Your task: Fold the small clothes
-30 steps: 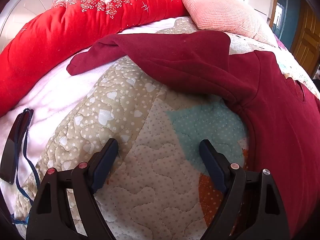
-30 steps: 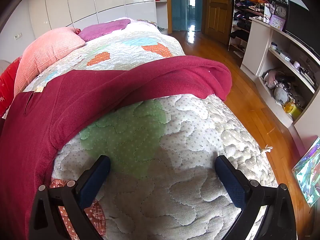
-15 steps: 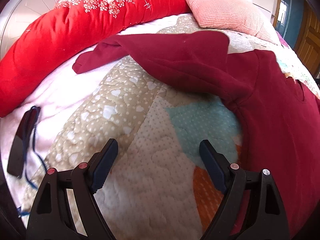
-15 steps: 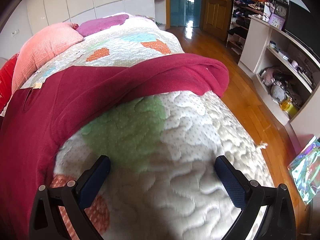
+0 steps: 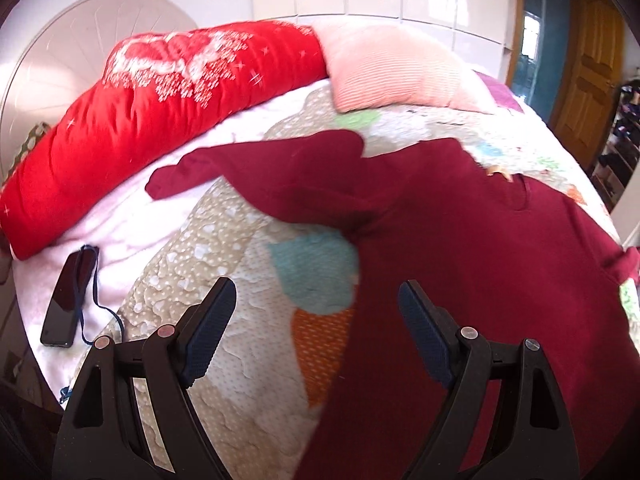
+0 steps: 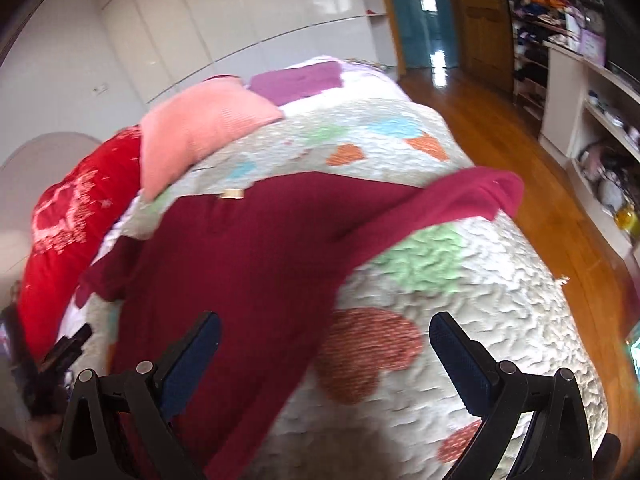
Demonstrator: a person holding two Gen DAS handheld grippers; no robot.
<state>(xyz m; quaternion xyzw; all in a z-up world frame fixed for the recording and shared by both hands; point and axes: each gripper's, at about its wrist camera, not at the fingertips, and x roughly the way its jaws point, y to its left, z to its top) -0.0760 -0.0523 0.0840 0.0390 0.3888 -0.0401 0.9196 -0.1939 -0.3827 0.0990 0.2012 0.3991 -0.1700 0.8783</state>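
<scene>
A dark red long-sleeved top [image 5: 460, 240] lies spread flat on the patchwork quilt [image 5: 248, 272], neck towards the pillows, its left sleeve [image 5: 240, 164] stretched out to the side. In the right wrist view the same top [image 6: 248, 248] shows its other sleeve [image 6: 460, 196] reaching towards the bed's edge. My left gripper [image 5: 316, 312] hovers open above the top's left side edge, holding nothing. Over the top's right side edge my right gripper [image 6: 324, 344] is open and empty too.
A red embroidered bolster [image 5: 160, 96] and a pink pillow [image 5: 392, 68] lie at the head of the bed. A black phone with a blue cord [image 5: 64, 300] rests on the white sheet at left. Wooden floor [image 6: 520, 128] and shelves [image 6: 592, 92] lie right of the bed.
Both grippers have risen and pulled back from the quilt, so more of the top and room shows. Both stay open and the top has not moved.
</scene>
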